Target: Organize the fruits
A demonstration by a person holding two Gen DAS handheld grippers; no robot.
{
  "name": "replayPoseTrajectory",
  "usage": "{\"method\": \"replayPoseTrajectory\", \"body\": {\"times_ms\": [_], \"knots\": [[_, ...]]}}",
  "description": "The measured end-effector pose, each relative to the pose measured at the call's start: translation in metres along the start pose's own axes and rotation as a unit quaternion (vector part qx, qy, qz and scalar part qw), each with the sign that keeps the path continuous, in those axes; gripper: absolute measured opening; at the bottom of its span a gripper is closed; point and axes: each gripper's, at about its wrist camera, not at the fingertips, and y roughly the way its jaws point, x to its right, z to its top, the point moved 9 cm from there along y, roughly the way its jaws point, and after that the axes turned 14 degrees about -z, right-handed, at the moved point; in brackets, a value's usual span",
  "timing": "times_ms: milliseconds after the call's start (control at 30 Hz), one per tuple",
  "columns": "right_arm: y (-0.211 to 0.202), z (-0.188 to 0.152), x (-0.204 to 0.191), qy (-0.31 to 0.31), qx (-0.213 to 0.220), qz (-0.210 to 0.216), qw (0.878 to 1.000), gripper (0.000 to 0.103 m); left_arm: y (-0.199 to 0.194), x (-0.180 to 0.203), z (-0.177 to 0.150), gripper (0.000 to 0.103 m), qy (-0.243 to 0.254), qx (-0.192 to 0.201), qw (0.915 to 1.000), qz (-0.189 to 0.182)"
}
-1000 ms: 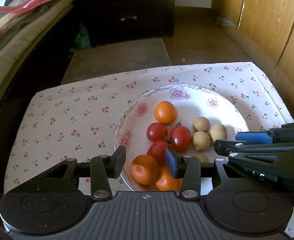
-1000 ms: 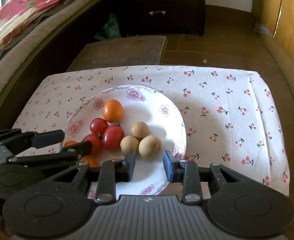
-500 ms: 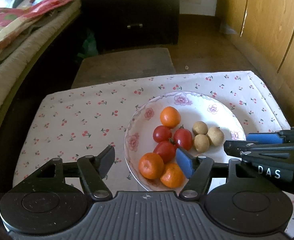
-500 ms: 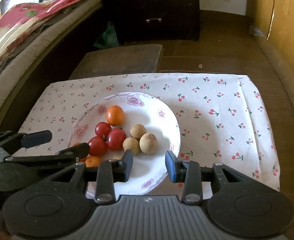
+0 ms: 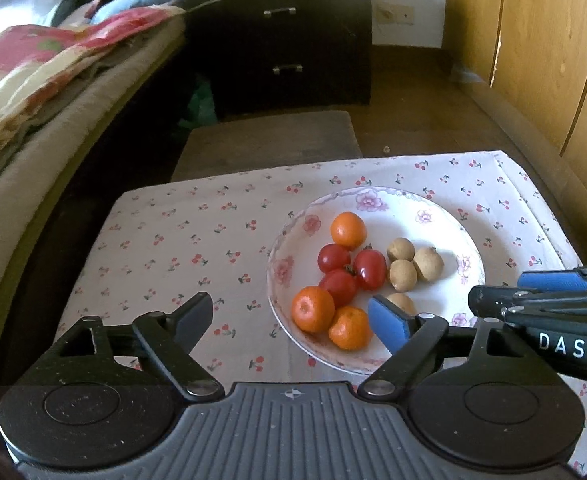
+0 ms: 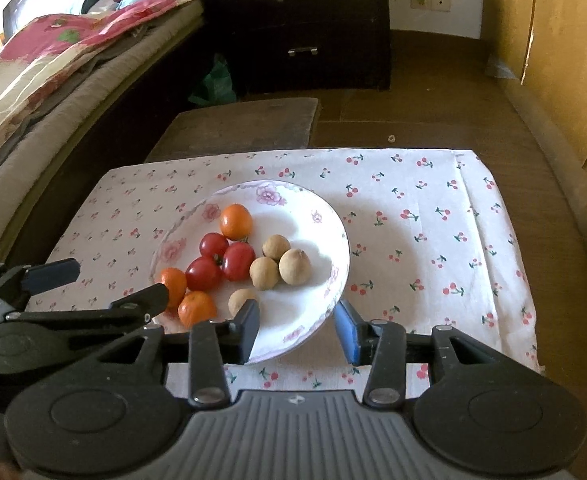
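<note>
A white flowered plate point(image 5: 433, 204) point(image 6: 325, 208) holds three oranges point(image 5: 312, 309), three red tomatoes point(image 5: 370, 269) and several small brown fruits point(image 5: 428, 264). One brown fruit point(image 6: 240, 300) lies apart near the front rim. My left gripper point(image 5: 289, 318) hovers over the plate's near left side. Its jaws are opening wide, and two oranges show below the gap, untouched. My right gripper point(image 6: 298, 330) hangs over the near right rim. Its jaws are opening too, with only plate beneath them. Each gripper also shows at the side of the other's view.
The plate rests on a cherry-print cloth point(image 5: 173, 240) covering a low table. A bed with blankets point(image 5: 33, 100) runs along the left. A dark chest of drawers point(image 5: 285, 40) stands behind, wooden cupboard doors point(image 5: 553, 60) to the right, and a brown mat point(image 5: 265, 144) beyond the table.
Both grippers have drawn back and up from the plate. The left jaws spread wide and the right jaws parted a little. The lone brown fruit now shows clearly.
</note>
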Motion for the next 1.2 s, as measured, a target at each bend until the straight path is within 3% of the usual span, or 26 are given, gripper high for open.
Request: {"method": "replayPoseTrajectory", "body": {"times_ms": [367, 733, 1200], "knots": [[-0.026, -0.026, 0.007, 0.021, 0.003, 0.004, 1.0, 0.044, -0.025, 0.005, -0.022, 0.093, -0.033, 0.02, 0.9992, -0.012], [-0.05, -0.053, 0.005, 0.02, 0.011, 0.006, 1.0, 0.044, -0.053, 0.012, -0.047, 0.093, -0.05, 0.033, 0.9982, -0.001], [-0.077, -0.085, 0.01, 0.028, 0.016, 0.014, 0.999, 0.045, -0.083, 0.019, -0.077, 0.092, -0.078, 0.047, 0.9949, -0.043]]}}
